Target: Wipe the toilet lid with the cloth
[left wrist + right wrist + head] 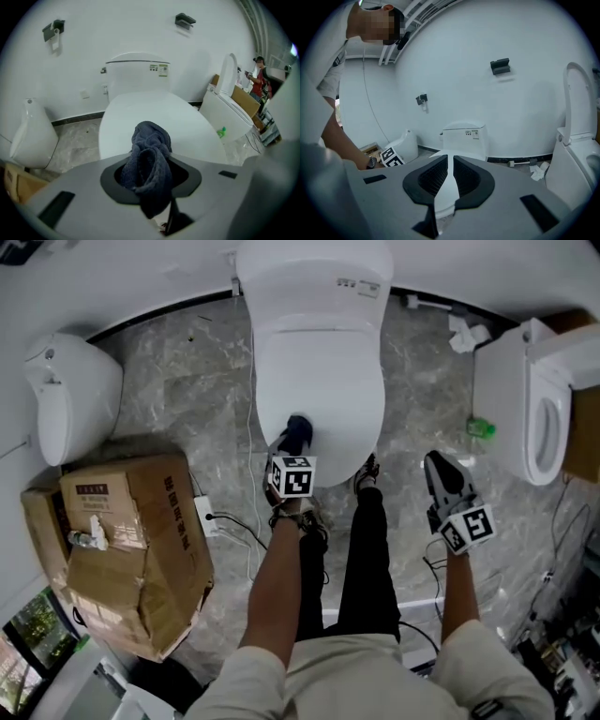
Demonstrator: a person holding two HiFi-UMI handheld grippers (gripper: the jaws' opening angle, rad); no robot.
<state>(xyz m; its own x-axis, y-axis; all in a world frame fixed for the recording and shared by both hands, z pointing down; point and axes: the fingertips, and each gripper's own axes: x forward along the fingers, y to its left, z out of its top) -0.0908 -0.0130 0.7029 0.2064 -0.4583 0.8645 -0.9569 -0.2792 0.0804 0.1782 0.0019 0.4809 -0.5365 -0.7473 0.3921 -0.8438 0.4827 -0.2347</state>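
The white toilet's closed lid (323, 371) fills the top middle of the head view. My left gripper (296, 434) is shut on a dark blue cloth (298, 427) and rests it on the lid's front left part. In the left gripper view the bunched cloth (149, 140) sticks up between the jaws of that gripper (151, 174), with the lid (187, 126) just beyond it. My right gripper (439, 474) hangs over the floor to the right of the toilet, shut with nothing in it (444, 185). The toilet (464, 136) shows ahead in its view.
A crumpled cardboard box (131, 549) sits at the left, with a white fixture (70, 395) behind it. A second toilet (530, 409) with its lid up stands at the right, a green item (480, 427) beside it. A power strip (206, 515) and cables lie on the floor.
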